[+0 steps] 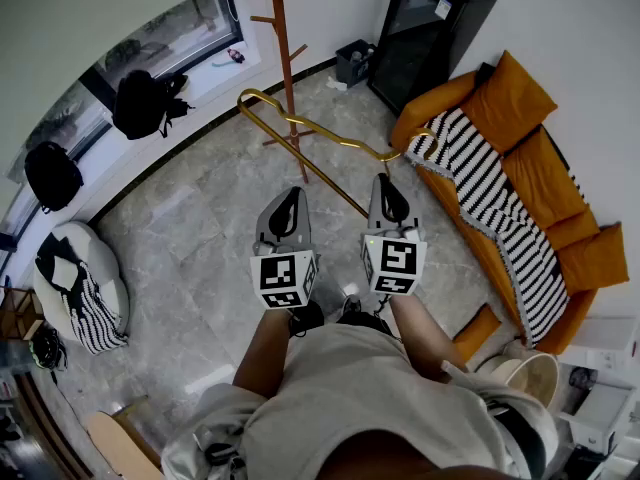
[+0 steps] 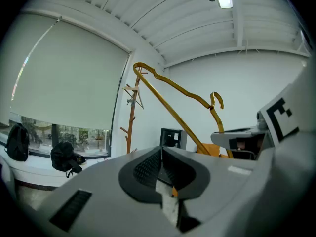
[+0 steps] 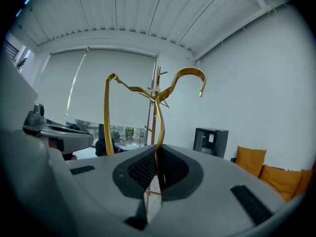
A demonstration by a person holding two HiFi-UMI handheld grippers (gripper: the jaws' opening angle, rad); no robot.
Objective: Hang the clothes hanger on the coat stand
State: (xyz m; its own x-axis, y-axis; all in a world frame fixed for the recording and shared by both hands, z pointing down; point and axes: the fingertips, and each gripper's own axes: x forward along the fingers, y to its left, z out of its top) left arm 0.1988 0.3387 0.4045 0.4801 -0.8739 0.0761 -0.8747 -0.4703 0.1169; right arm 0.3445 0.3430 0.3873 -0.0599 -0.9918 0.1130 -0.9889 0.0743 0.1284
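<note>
In the head view the right gripper [image 1: 386,182] carries the gold clothes hanger [image 1: 345,142] in the air. The hanger's long axis runs from the jaws up and left towards the wooden coat stand [image 1: 290,78], which stands on the floor by the window wall, ahead of both grippers. The hanger's far end lies close to the pole, though whether they touch cannot be told. The left gripper [image 1: 290,196] is alongside, apart from the hanger.

In the left gripper view, the left gripper [image 2: 160,154] is closed and seems empty. The hanger [image 2: 173,115] slants past to its right, with the stand [image 2: 131,117] beyond.

In the right gripper view, the right gripper [image 3: 157,154] is clamped on the hanger's wire [image 3: 106,107]. The hook is uppermost and the stand [image 3: 152,118] is straight ahead.
</note>
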